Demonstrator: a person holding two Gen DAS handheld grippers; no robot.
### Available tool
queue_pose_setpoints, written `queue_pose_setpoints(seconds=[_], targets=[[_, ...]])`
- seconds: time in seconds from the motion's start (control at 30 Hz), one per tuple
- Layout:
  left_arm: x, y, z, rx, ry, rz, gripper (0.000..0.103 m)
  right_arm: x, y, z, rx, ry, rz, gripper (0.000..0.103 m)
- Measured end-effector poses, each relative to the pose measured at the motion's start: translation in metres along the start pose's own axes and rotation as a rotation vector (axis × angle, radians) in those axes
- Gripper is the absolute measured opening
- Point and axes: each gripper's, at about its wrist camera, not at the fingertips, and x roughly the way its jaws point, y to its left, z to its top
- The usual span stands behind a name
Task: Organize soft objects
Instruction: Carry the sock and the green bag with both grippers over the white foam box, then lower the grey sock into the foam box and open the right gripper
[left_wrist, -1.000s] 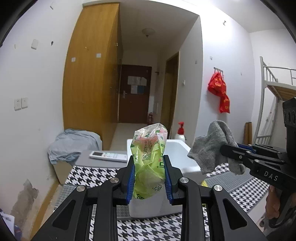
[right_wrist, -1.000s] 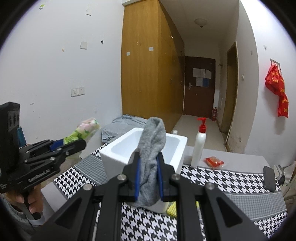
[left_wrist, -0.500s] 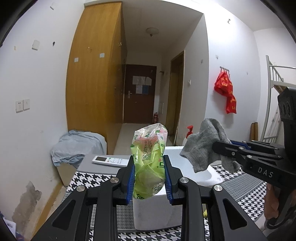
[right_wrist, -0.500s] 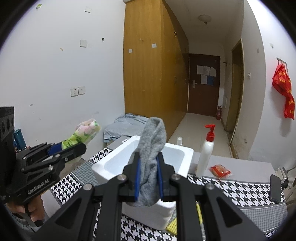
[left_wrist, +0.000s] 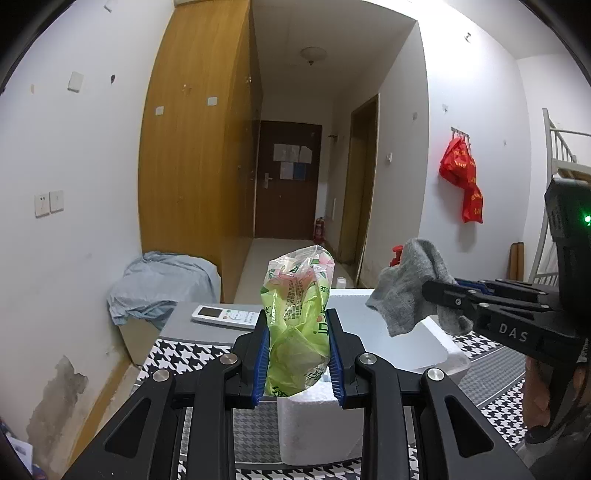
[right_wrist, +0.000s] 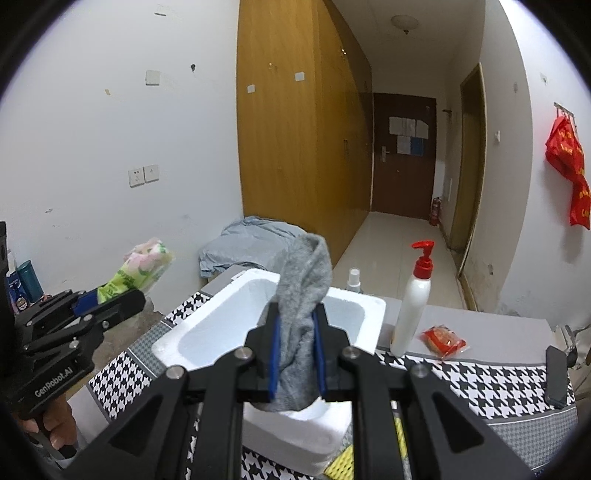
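Left wrist view: left gripper (left_wrist: 298, 356) was clamped on a green-and-pink plastic pack (left_wrist: 297, 325), held upright over the near corner of the white foam box (left_wrist: 424, 354), likely staged for a drop. Pack print was Chinese, unreadable. Right gripper (right_wrist: 296, 354) was pinched shut on a grey sock (right_wrist: 301, 328), which drooped over the box's cavity (right_wrist: 221, 332), probably for the same reason. Gripper bodies read "DAS" (left_wrist: 513, 332) and "GenRobot.AI" (right_wrist: 53, 382). Box sat on a houndstooth tablecloth (right_wrist: 480, 376). Beyond it: pump bottle (right_wrist: 413, 314), red snack packet (right_wrist: 441, 341), remote (left_wrist: 225, 316). Papers on the far door (left_wrist: 290, 162) were illegible.
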Motion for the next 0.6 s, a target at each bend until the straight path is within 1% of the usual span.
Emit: queue_pose_setpoints(seconds=[0.17, 0.43, 0.6], targets=[[0.005, -0.005, 0.000, 0.007, 0.014, 0.000, 0.029, 0.013, -0.001, 0.000, 0.009, 0.029, 0.003, 0.019], [0.008, 0.002, -0.003, -0.004, 0.029, 0.002, 0.029, 0.028, 0.000, -0.001, 0.003, 0.064, -0.003, 0.019], [0.010, -0.001, -0.003, -0.007, 0.036, 0.002, 0.029, 0.040, 0.000, -0.002, -0.004, 0.093, 0.005, 0.020]])
